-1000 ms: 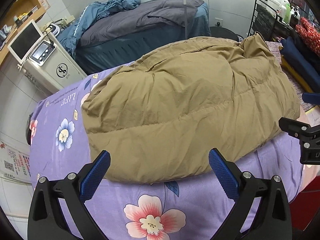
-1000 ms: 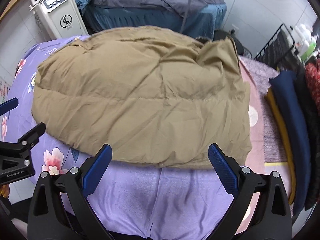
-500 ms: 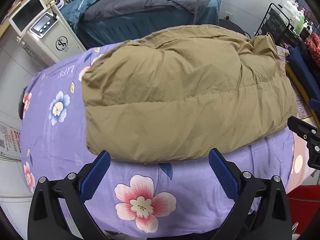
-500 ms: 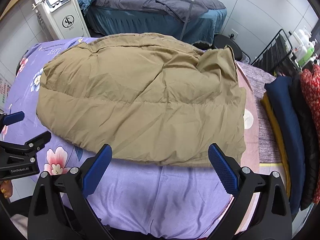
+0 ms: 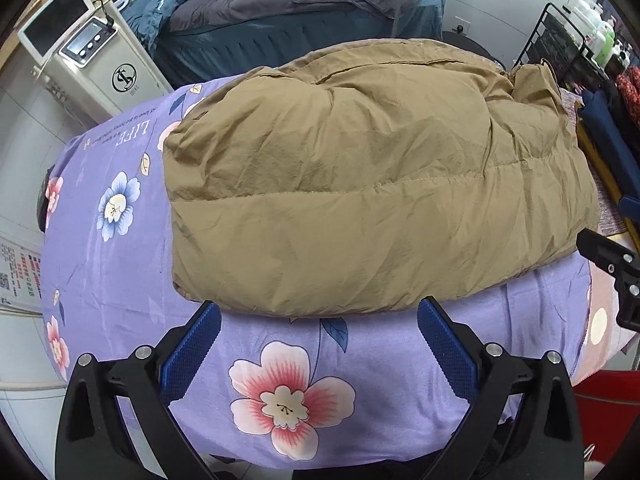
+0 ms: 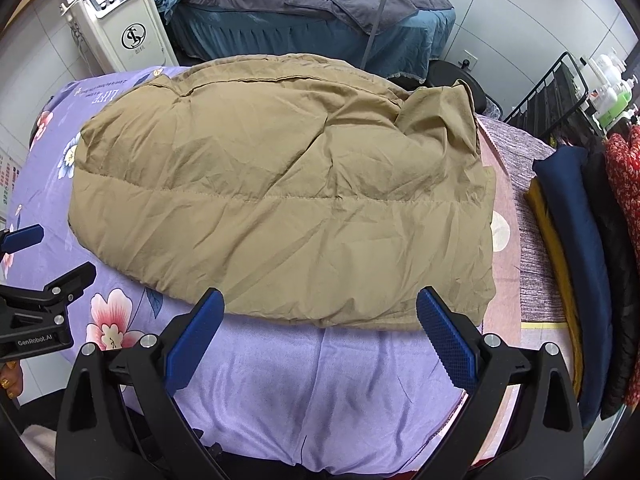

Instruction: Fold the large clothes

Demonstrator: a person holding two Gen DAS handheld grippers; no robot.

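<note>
A tan padded jacket lies folded into a wide puffy bundle on a purple flowered sheet; it also shows in the right wrist view. My left gripper is open and empty, just short of the jacket's near edge, left of centre. My right gripper is open and empty, at the near edge toward the right end. The left gripper shows at the left edge of the right wrist view. The right gripper shows at the right edge of the left wrist view.
A pile of folded clothes lies along the table's right side. A white machine with a screen stands at the back left. A bed with dark blue covers is behind. A black wire rack with bottles stands at the back right.
Both grippers have drawn back and up from the jacket, so more of the purple sheet shows in front. The jacket lies as before. Both grippers stay open.
</note>
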